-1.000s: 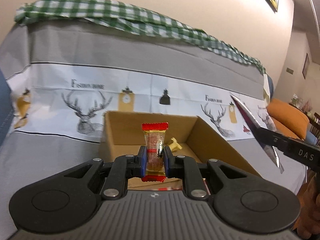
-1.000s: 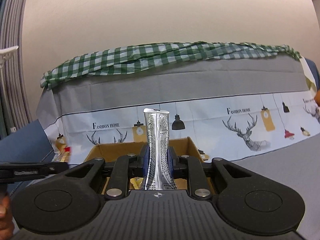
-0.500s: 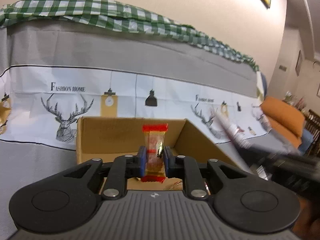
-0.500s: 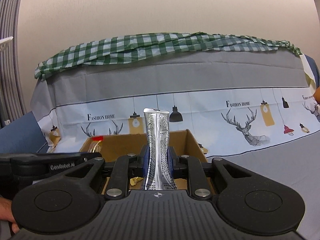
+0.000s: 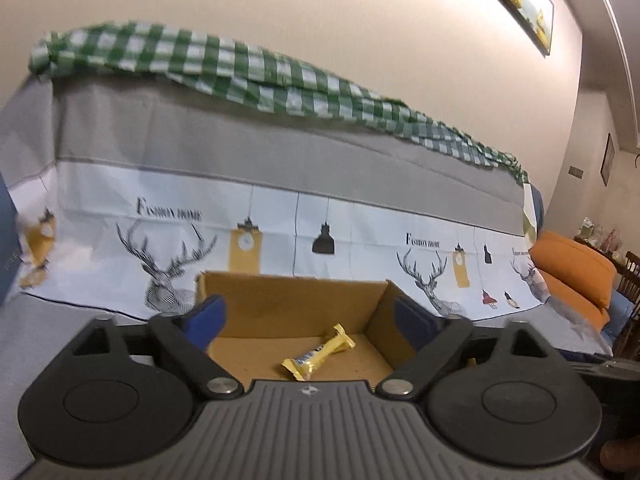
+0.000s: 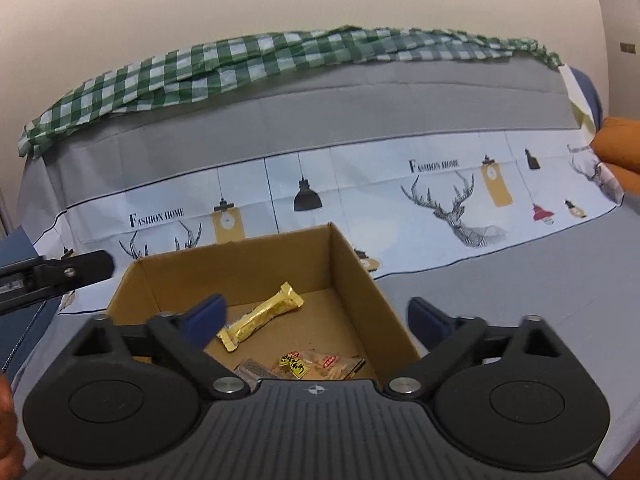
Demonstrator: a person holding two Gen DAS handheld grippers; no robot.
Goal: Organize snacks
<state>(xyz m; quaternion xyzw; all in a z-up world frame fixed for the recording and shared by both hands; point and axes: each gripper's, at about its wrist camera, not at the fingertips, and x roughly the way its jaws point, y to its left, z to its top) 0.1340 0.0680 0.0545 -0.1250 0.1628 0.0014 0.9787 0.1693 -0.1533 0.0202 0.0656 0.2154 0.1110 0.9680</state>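
Drop step: your left gripper and right gripper jaws opening, nothing between, both over box. Yellow bar inside box. Next: fetch more snacks outside box.

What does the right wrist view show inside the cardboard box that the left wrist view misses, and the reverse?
Only the right wrist view shows the clear red-labelled snack packet and a silver wrapper at the box's near end. Only the left wrist view shows the framed wall picture. Both show the brown cardboard box holding a yellow wrapped snack bar.

box's near wall hidden, snack packets half covered (labels unreadable)
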